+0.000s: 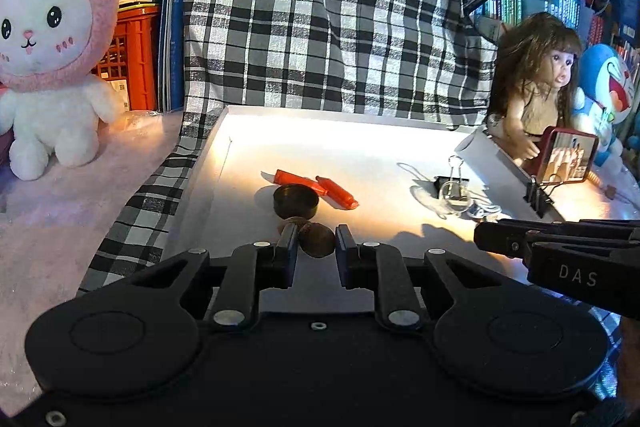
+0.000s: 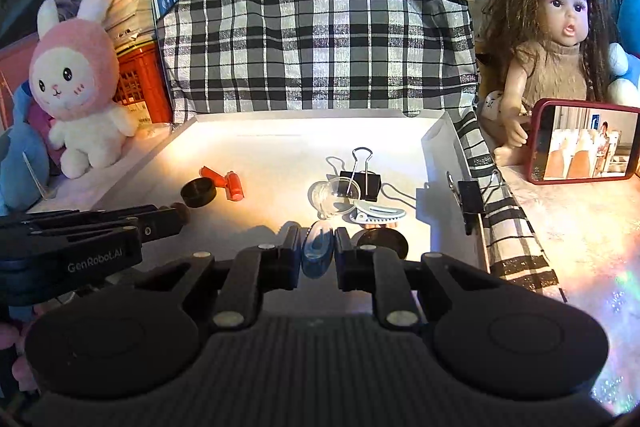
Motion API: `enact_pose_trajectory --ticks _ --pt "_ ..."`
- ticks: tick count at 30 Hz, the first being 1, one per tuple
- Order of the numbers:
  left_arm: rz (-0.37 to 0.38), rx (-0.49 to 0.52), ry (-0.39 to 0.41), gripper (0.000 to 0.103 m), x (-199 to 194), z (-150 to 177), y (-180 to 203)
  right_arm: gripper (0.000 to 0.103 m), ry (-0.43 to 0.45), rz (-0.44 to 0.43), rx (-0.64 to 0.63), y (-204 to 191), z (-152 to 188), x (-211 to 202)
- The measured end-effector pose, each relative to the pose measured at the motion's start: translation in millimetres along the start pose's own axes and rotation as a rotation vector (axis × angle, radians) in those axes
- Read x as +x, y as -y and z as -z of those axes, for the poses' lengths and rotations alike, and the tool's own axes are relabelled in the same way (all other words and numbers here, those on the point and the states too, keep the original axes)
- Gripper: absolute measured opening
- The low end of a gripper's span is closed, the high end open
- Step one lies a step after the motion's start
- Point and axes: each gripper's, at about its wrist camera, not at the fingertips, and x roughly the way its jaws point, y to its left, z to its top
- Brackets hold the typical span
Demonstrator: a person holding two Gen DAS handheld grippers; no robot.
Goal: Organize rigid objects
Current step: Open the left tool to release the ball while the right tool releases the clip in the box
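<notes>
A white tray (image 1: 340, 147) (image 2: 288, 151) lies on plaid cloth. My left gripper (image 1: 317, 245) is shut on a small brown round piece (image 1: 318, 241) just above the tray's near end. Right behind it sit a dark round cap (image 1: 296, 201) and two orange tubes (image 1: 338, 193). My right gripper (image 2: 318, 247) is shut on a blue oval piece (image 2: 317, 255). Ahead of it lie a black binder clip (image 2: 360, 183), a clear dome (image 2: 332, 199), a white hair clip (image 2: 378, 215) and a dark disc (image 2: 382, 243). Each gripper shows in the other's view, low at the side.
A second binder clip (image 2: 472, 199) grips the tray's right wall. A doll (image 2: 556, 39) and a phone in a red case (image 2: 584, 143) stand to the right, a plush rabbit (image 1: 48, 47) to the left. Plaid cloth (image 1: 328, 19) hangs behind the tray, over books and a red crate.
</notes>
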Motion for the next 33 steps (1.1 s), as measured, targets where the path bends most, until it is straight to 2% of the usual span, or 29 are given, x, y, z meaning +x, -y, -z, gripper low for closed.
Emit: enact_pose_trajectory --ticks 9,25,27,29,30,31,33 --pt "-0.028 -0.003 -0.009 0.019 13 1 -4 0.021 -0.019 0.015 -0.023 1 0 11" --pt "-0.031 -0.021 -0.012 0.02 17 2 -8 0.021 -0.028 0.026 -0.022 3 2 17" --pt "-0.031 -0.02 -0.012 0.02 17 2 -8 0.026 -0.028 0.025 -0.022 3 2 17" --pt "-0.023 -0.018 -0.011 0.025 16 2 -8 0.027 -0.027 0.021 -0.016 4 3 16" --pt "-0.019 -0.017 -0.011 0.033 15 2 -8 0.027 -0.027 0.017 -0.011 5 3 15" --pt "-0.015 -0.015 -0.008 0.037 14 2 -8 0.027 -0.026 0.015 -0.006 5 3 15" --pt "-0.014 -0.001 0.001 0.04 10 1 -5 0.037 -0.022 0.012 -0.002 6 3 13"
